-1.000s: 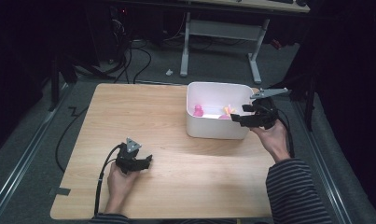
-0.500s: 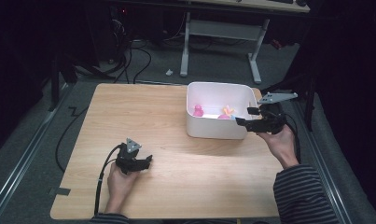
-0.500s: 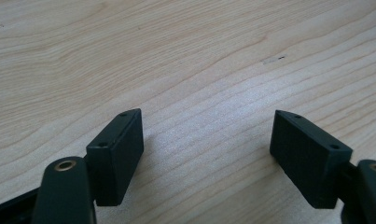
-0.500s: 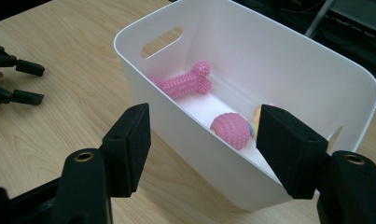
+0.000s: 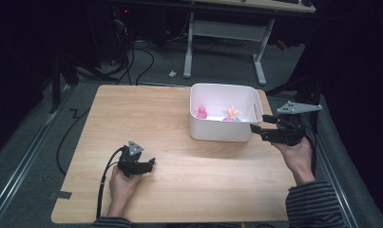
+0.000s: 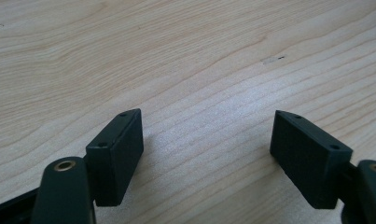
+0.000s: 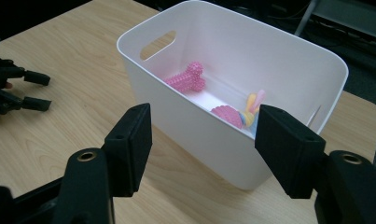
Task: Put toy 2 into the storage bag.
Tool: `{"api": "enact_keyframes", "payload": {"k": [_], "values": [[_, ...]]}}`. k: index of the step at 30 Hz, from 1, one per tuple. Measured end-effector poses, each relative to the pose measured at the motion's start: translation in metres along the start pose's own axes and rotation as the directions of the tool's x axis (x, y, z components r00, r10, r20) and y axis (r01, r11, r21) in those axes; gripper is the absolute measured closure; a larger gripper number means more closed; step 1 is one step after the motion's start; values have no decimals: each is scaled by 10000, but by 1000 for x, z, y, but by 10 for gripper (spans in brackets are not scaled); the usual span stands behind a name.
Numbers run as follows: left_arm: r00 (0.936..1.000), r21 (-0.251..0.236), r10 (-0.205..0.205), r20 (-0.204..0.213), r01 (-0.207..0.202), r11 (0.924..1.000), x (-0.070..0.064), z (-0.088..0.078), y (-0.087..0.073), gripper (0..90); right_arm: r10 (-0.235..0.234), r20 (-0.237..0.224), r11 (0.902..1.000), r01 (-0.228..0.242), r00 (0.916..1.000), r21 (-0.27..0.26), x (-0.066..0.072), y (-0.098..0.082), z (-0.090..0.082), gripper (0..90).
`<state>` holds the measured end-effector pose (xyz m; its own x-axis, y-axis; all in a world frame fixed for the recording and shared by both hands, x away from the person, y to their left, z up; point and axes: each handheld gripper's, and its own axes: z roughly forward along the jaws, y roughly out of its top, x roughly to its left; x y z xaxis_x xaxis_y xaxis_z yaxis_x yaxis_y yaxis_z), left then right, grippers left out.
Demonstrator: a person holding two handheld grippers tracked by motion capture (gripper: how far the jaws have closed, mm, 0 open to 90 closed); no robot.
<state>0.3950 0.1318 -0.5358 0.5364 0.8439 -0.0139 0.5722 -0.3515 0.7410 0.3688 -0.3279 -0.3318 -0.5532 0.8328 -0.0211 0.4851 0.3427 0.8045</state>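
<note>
Nearest us, our left tongs (image 5: 150, 163) rest low on the table (image 5: 146, 114) with jaws spread and only bare wood between the pads (image 6: 118, 154) — nothing held, and the bin well off to their far right.

Our right tongs (image 5: 255, 129) hover just beside the bin (image 5: 225, 130), at its near right corner. Their jaws have just been closing a little, yet they stand apart with nothing pinched; in the right gripper view the bin's wall (image 7: 199, 135) lies just ahead of the pads (image 7: 129, 144), not touching them.

The bin is what we have in hand. We judge it light — thin white plastic, smooth and a bit slippery, with walls that would flex under a hard squeeze rather than crack. The rim is the stiffest part, so we would take hold there, one pad inside and one outside, at the corner nearest the right tongs or by the handle slot (image 7: 157, 45) on the end wall farthest from them. A one-sided grip may let it tip, so a low drag would be safer than a high lift.

Inside, beyond the near wall, lie a pink knobbly bone (image 7: 188, 78), a pink ball (image 7: 226, 115) and a small pastel toy (image 7: 250, 108). All look soft and light, adding little load, though they could roll.
</note>
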Motion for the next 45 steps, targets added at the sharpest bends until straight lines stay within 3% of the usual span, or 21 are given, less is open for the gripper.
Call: {"api": "enact_keyframes", "payload": {"k": [15,18,23,33,36,45], "values": [[10000,12,45,43,-45,10000,0,0,0,252,378,120,9984,-372,9992,-428,4,-27,-24,372],[9999,14,79,76,-80,10000,0,0,0,251,557,-200,9965,-569,9982,-612,4,-30,-26,374],[9999,1,123,121,-123,9999,-1,0,0,250,771,-297,9961,-783,9966,-403,4,-32,-18,375],[9998,4,120,134,-120,9999,-1,0,0,248,-94,-134,9992,89,9999,-399,33,-33,-6,376],[9998,3,119,133,-119,9999,-1,0,0,248,-137,-228,9991,128,9996,-400,38,-35,-4,377],[9998,3,120,131,-120,9999,-1,0,0,248,653,-531,9978,-648,9965,110,36,-63,15,375]]}}
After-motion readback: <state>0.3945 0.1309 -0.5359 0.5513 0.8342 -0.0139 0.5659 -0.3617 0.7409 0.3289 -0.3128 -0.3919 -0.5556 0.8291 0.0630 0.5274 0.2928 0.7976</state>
